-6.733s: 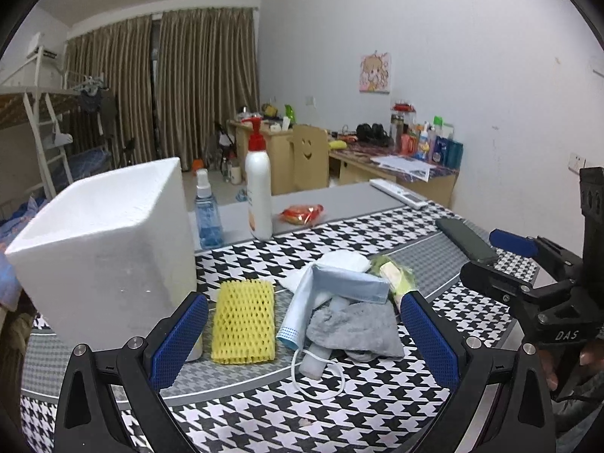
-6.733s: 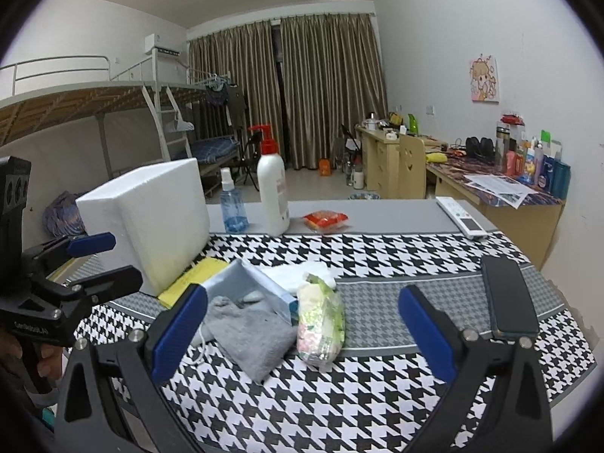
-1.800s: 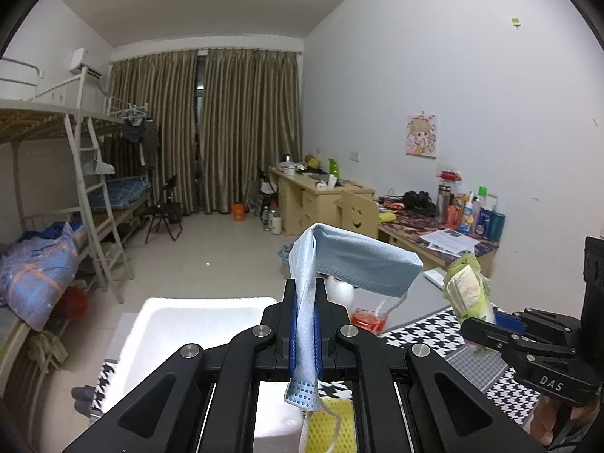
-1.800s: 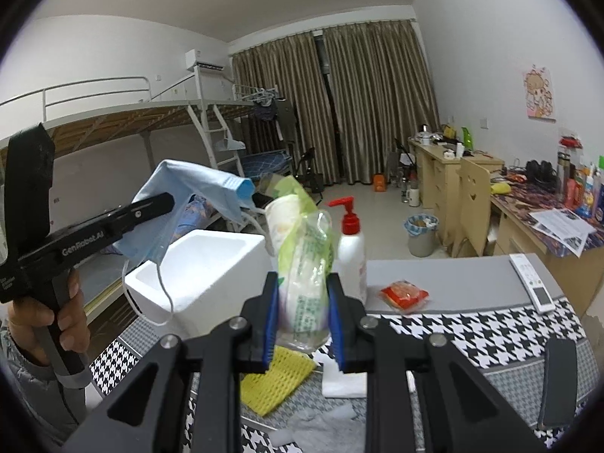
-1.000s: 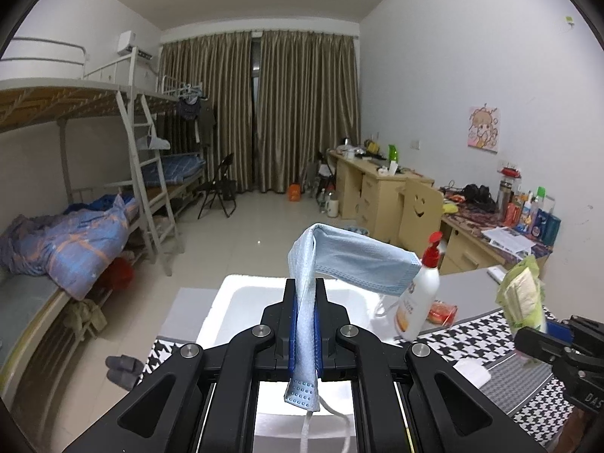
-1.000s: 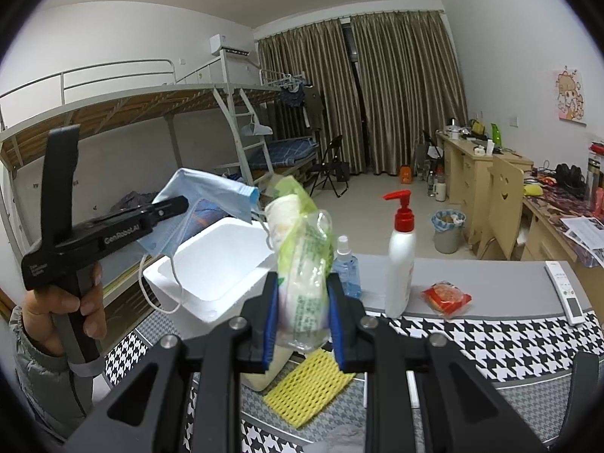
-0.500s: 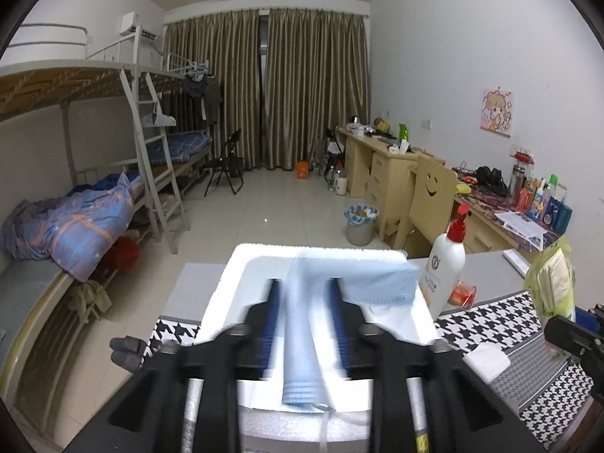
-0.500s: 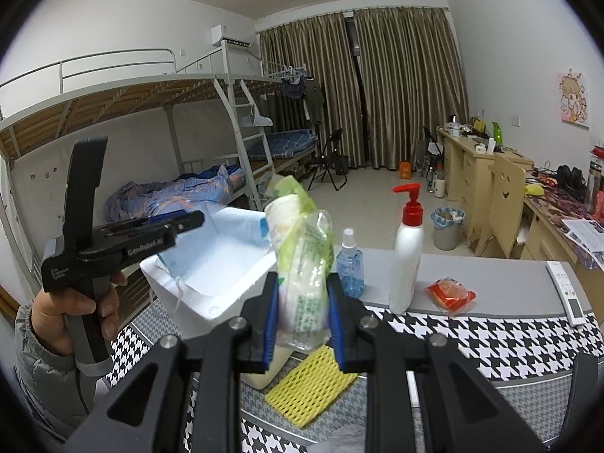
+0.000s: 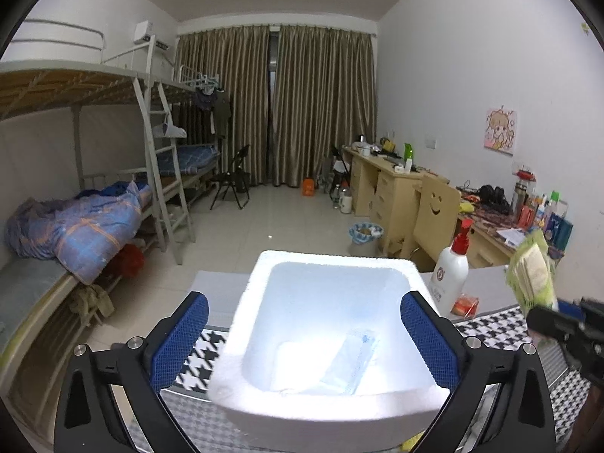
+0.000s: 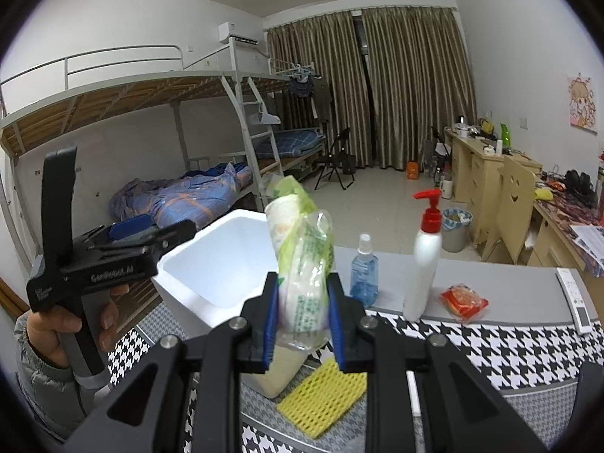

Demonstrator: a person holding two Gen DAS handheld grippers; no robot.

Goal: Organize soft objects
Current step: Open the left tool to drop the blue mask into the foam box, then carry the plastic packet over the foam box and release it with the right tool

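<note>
Listing w/ foam box (image 9: 332,407) as ref: mask (image 9: 349,362) lies inside, on box floor. Left gripper (image 9: 304,336) above box, jaws just opened wide, nothing btwn pads. Right gripper (image 10: 302,321) beside box, pinching tissue pack (image 10: 302,264) upright. Yellow net pad (image 10: 324,396) on table at box foot; pump bottle (image 10: 422,264) & spray bottle (image 10: 364,270) behind box, to its right.
</note>
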